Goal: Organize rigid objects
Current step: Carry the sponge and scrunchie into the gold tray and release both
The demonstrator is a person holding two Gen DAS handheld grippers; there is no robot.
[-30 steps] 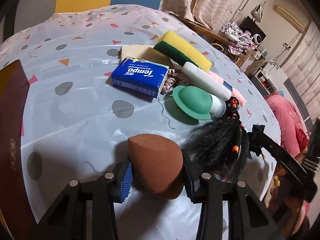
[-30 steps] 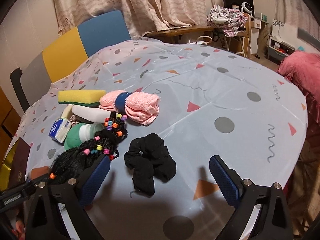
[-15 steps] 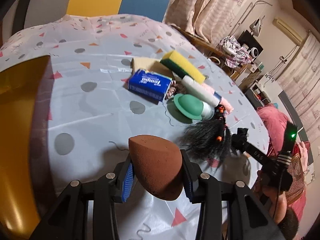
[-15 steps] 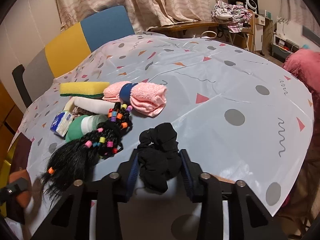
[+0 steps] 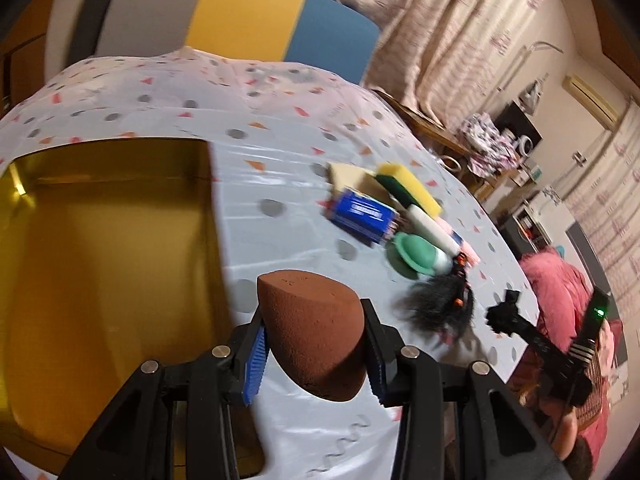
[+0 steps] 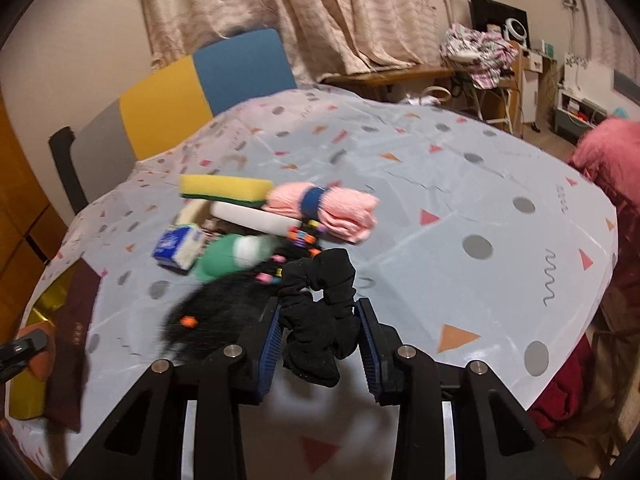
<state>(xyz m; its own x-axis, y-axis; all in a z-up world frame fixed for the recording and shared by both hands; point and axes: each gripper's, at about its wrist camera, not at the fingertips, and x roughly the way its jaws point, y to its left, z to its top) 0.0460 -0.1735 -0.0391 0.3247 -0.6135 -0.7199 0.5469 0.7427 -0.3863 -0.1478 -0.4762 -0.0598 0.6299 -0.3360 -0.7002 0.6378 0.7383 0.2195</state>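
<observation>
My left gripper (image 5: pixel 313 314) is shut on a brown teardrop makeup sponge (image 5: pixel 316 348), held off the table beside the right wall of an open gold box (image 5: pixel 100 248). In the right wrist view, my right gripper (image 6: pixel 319 305) is shut on a black scrunchie (image 6: pixel 320 280), raised a little above the tablecloth. A blue tissue pack (image 5: pixel 362 214), a yellow-green sponge (image 5: pixel 408 186), a white tube (image 5: pixel 430 226), a green-capped bottle (image 5: pixel 416 256) and a black beaded hairpiece (image 5: pixel 440 308) lie clustered mid-table. A rolled pink towel (image 6: pixel 324 210) lies behind them.
A patterned pale cloth (image 6: pixel 460 200) covers the round table. A grey, yellow and blue chair (image 5: pixel 280 24) stands at the far side. The box's dark red lid (image 6: pixel 72 340) lies by the gold box (image 6: pixel 42 308) at the left edge. A pink garment (image 6: pixel 612 152) sits at right.
The right gripper closed on the black scrunchie and lifted it off the cloth. The left gripper rose with the brown sponge and swung left, bringing the gold box into full view.
</observation>
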